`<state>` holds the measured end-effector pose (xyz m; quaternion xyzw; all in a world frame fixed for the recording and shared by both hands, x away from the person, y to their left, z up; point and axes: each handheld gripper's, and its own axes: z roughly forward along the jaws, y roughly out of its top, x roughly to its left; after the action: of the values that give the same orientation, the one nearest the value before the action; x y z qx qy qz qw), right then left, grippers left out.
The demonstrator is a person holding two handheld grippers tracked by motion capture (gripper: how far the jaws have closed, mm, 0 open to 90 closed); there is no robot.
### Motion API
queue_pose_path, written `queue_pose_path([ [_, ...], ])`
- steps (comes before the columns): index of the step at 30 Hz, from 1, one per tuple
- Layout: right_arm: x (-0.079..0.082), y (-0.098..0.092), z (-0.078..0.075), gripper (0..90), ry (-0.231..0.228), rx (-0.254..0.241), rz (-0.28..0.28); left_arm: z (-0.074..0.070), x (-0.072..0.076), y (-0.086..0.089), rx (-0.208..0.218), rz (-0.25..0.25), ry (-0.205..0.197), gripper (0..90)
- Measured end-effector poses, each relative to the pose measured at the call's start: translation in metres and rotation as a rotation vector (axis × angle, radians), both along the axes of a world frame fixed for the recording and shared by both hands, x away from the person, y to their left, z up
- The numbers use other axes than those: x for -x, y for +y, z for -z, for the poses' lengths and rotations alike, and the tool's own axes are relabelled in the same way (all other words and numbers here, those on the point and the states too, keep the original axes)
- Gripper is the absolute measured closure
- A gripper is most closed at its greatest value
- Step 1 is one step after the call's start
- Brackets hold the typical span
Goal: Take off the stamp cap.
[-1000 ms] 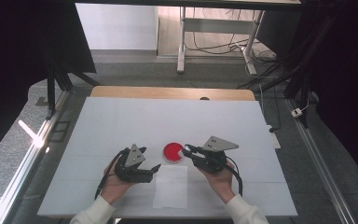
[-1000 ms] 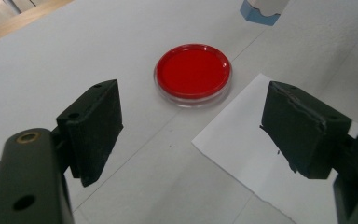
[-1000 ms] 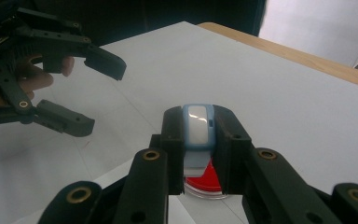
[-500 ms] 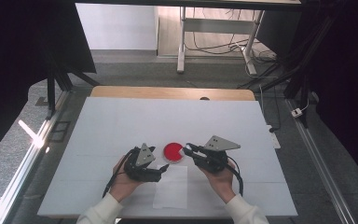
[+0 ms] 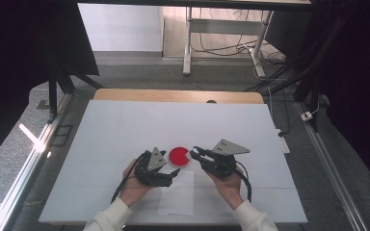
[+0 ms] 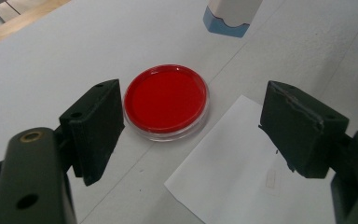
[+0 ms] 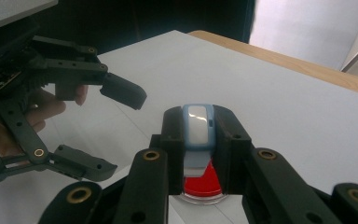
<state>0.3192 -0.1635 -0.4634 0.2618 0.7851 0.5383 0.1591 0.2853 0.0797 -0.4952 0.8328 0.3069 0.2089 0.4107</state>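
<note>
Your left gripper (image 6: 191, 140): fingers spread wide, approaching red dish (image 6: 166, 100) on tabletop (image 5: 125, 125) beside paper sheet (image 6: 242, 163). Your right gripper (image 7: 199, 140): fingers clamped on blue-white marker (image 7: 198, 122) over dish. Next, likely: straddle dish rim squarely, then close.

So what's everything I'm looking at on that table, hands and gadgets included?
Petri dish: one, clear with a red filling, flat on the table between the two grippers.
Paper sheet: one, white, flat on the table just in front of the dish on the person's side.
Blue-and-white tool: one, light blue and white, clamped in the right gripper above the dish.
Table: one, white top with a wooden far edge.
Left gripper: one, black, jaws open, beside the dish.
Right gripper: one, black, shut on the tool.
Hands: two, pale sleeves, at the near table edge.
</note>
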Motion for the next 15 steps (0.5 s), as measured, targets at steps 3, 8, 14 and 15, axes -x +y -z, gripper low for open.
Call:
queue_pose_path([
  [3,0.000,0.001,0.001,74.9,0.005,0.001,-0.002,0.001,-0.001,-0.003,-0.002,0.002,-0.002,22.4],
  [8,0.001,0.003,0.002,74.9,0.016,-0.009,0.001,0.001,-0.003,-0.009,-0.009,0.006,-0.003,23.3],
  [14,0.007,0.001,-0.001,74.9,0.012,-0.002,0.027,0.000,-0.003,-0.013,-0.017,-0.009,-0.010,23.7],
  [15,0.007,0.001,-0.001,74.9,0.012,-0.002,0.027,0.000,-0.003,-0.013,-0.017,-0.009,-0.010,23.8],
])
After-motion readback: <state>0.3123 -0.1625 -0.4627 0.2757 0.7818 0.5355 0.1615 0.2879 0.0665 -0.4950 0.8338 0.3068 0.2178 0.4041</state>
